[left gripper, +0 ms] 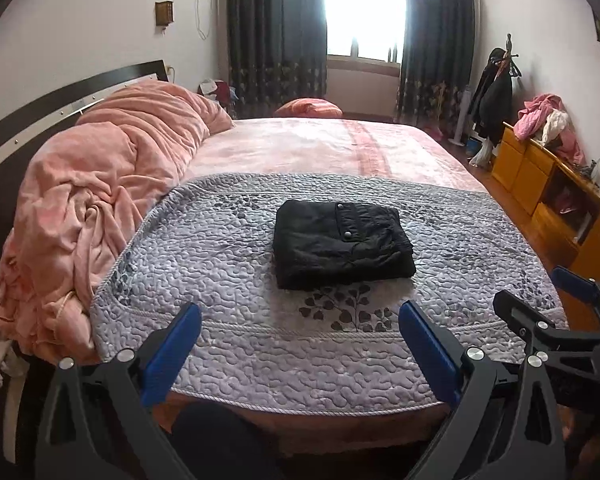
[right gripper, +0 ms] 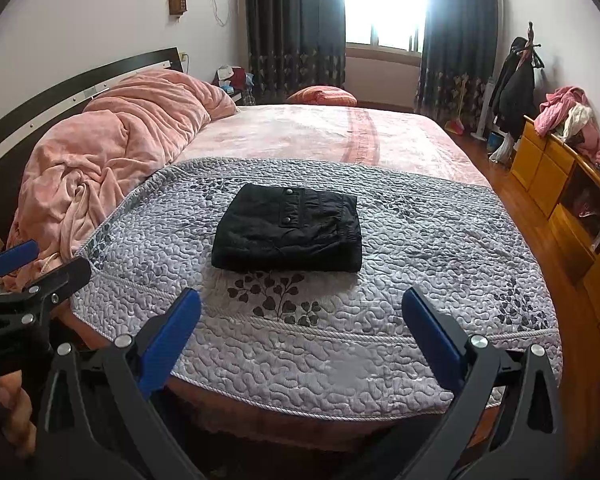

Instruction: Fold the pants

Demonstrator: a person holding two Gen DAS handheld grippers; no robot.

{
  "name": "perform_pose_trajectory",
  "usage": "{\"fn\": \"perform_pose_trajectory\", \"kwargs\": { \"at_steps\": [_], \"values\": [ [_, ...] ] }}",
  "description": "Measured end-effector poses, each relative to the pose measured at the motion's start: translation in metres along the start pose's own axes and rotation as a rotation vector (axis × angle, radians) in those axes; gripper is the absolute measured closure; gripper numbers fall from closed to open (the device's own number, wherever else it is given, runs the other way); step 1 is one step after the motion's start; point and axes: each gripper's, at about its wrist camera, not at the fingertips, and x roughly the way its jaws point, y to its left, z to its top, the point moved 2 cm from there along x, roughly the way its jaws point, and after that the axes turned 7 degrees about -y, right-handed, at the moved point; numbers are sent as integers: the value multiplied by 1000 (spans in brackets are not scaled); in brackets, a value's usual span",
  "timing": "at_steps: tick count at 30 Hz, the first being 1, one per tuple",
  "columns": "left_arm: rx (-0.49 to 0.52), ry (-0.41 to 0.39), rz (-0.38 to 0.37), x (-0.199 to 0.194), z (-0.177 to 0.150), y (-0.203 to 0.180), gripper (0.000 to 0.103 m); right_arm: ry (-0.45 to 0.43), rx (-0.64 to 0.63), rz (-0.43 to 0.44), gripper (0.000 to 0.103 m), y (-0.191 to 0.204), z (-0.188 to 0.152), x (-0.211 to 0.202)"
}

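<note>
Apparently I'm finished: the pants [left gripper: 342, 244] lie folded on the bed's quilt [left gripper: 228, 320], left gripper [left gripper: 300, 344] and right gripper [right gripper: 300, 332] wide and empty, so only pulling away remains.

Your two wrist views looked across the bed [left gripper: 380, 148] from its near edge.
Both faced the window [right gripper: 384, 0], well back, sharing the folded pants [left gripper: 340, 244].

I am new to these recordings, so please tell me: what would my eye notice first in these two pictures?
First the black pants, already folded into a neat square in the middle of the grey quilt. Next the pink blanket, heaped along the left side of the bed by the headboard. Both grippers, left and right, are open and held back from the pants.
</note>
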Motion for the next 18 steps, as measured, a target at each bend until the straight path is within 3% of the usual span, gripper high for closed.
{"fn": "perform_pose_trajectory", "kwargs": {
  "at_steps": [11, 18],
  "values": [
    [-9, 24, -49, 1, -1, 1, 4, -7, 1, -9, 3, 0, 2, -4],
    [2, -2, -18, -6, -2, 4, 4, -7, 1, -10, 3, -1, 2, -5]
  ]
}}
